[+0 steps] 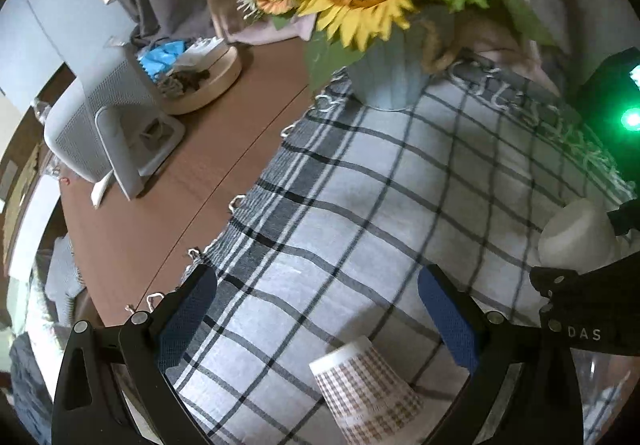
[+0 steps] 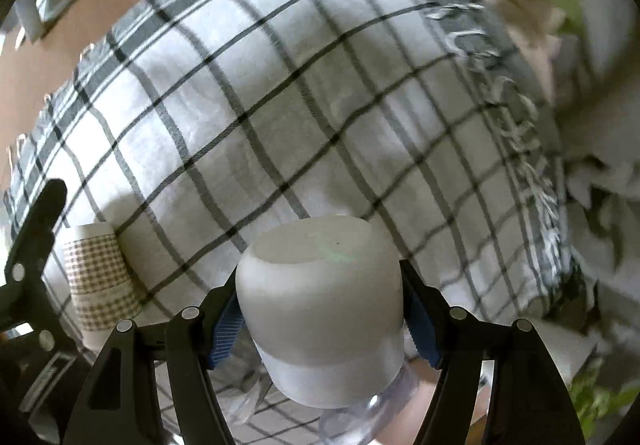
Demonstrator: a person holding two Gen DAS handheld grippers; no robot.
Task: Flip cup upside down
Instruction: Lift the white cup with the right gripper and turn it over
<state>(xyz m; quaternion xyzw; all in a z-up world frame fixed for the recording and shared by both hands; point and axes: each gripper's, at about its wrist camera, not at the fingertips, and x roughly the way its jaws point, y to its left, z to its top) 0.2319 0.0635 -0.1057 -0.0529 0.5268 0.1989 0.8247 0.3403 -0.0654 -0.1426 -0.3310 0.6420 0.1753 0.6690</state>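
Right tool clamped on white cup, base facing far; left tool spread wide above checked paper cup, inverted on plaid cloth.

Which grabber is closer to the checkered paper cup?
Left. The left gripper hangs open right over the checkered paper cup, which sits between its fingers. The right gripper is off to the side, shut on a white cup.

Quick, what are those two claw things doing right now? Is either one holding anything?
Left gripper: open, holding nothing; the checked paper cup sits upside down below it.
Right gripper: closed on the white cup.
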